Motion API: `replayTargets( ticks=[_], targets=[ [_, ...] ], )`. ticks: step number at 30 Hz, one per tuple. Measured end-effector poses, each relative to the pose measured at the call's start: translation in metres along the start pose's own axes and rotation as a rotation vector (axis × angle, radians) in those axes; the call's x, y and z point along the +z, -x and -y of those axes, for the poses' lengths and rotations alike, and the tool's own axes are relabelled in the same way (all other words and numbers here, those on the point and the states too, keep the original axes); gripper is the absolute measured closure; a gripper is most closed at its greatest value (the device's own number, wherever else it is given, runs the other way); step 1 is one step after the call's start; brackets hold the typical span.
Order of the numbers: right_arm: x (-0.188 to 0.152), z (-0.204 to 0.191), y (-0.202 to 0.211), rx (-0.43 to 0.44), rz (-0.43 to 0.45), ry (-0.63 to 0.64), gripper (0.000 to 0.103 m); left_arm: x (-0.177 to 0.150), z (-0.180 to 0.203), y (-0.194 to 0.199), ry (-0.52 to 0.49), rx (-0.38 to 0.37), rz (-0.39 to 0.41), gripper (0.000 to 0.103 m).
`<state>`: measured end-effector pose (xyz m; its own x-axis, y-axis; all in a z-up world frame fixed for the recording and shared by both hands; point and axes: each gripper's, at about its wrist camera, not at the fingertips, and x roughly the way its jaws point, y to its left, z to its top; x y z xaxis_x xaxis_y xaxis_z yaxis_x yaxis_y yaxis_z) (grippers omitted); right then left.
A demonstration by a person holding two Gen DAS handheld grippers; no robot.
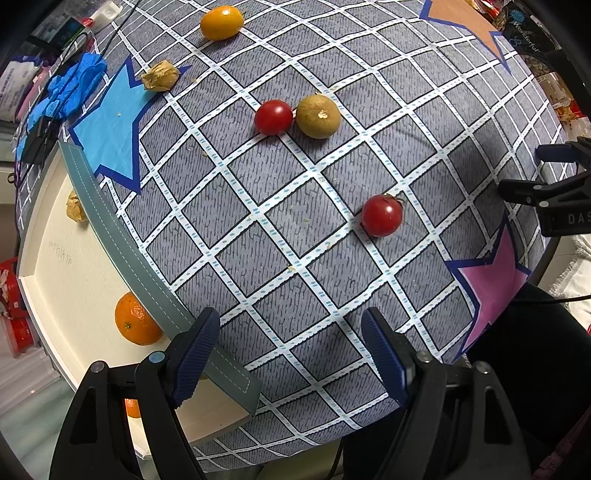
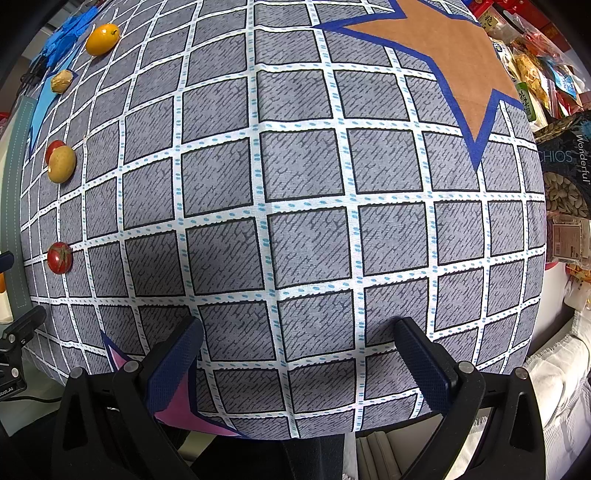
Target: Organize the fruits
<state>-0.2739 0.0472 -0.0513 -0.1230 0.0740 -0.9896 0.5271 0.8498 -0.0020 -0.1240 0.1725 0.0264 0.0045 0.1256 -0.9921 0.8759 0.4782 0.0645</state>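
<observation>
Left tongs (image 1: pixel 290 354): jaws wide apart, nothing between them, pointed straight down over the near part of the bench (image 1: pixel 295 229). Right tongs (image 2: pixel 299 365): likewise spread and empty, poised over bare cloth near the near edge, beside a pink star patch (image 2: pixel 177 413). Neither in contact with any fruit; judged a hover ahead of a first pick.

Bench covering: woven grey cloth with a white grid, lightly rumpled, flecked with crumbs. Star-shaped coloured patches at the corners: blue star patch (image 1: pixel 110 129) at the far-left, brown star patch (image 2: pixel 443 55) at the far-right, pink at the near-right in the left wrist view.

Fruits, all loose on the cloth towards the left side:
- near cherry tomato (image 1: pixel 381 215), round, glossy, dried stem attached, lying alone mid-bench, closest to the left tongs;
- far cherry tomato (image 1: pixel 273 117), smooth and red, touching a dull olive-brown round fruit (image 1: pixel 318 116) with a pale scar;
- papery husked fruit (image 1: pixel 160 75), crumpled and tan, at the tip of the blue star;
- yellow-orange oval fruit (image 1: pixel 221 23), waxy, near the far edge.

Cream tray (image 1: pixel 74 258) off the left edge, rigid and rimmed, partly under a grey stitched strap (image 1: pixel 122 251). Already holding an orange (image 1: pixel 135 319) with dimpled peel and a second husked fruit (image 1: pixel 75 207). Presumed the collection point; scattered fruits not yet sorted.

Crumpled blue gloves (image 1: pixel 70 88) at the far-left corner, unrelated.
</observation>
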Motion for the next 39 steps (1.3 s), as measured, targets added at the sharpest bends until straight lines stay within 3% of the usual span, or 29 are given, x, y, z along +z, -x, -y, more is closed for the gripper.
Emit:
replayTargets(
  ticks=[31, 39],
  targets=[
    [0.0, 0.0, -0.001, 0.002, 0.004, 0.003, 0.0, -0.001, 0.001, 0.0, -0.005, 0.007, 0.013, 0.021],
    [-0.001, -0.001, 0.005, 0.003, 0.038, 0.006, 0.0, -0.001, -0.018, 0.015, 0.056, -0.015, 0.047, 0.021]
  ],
)
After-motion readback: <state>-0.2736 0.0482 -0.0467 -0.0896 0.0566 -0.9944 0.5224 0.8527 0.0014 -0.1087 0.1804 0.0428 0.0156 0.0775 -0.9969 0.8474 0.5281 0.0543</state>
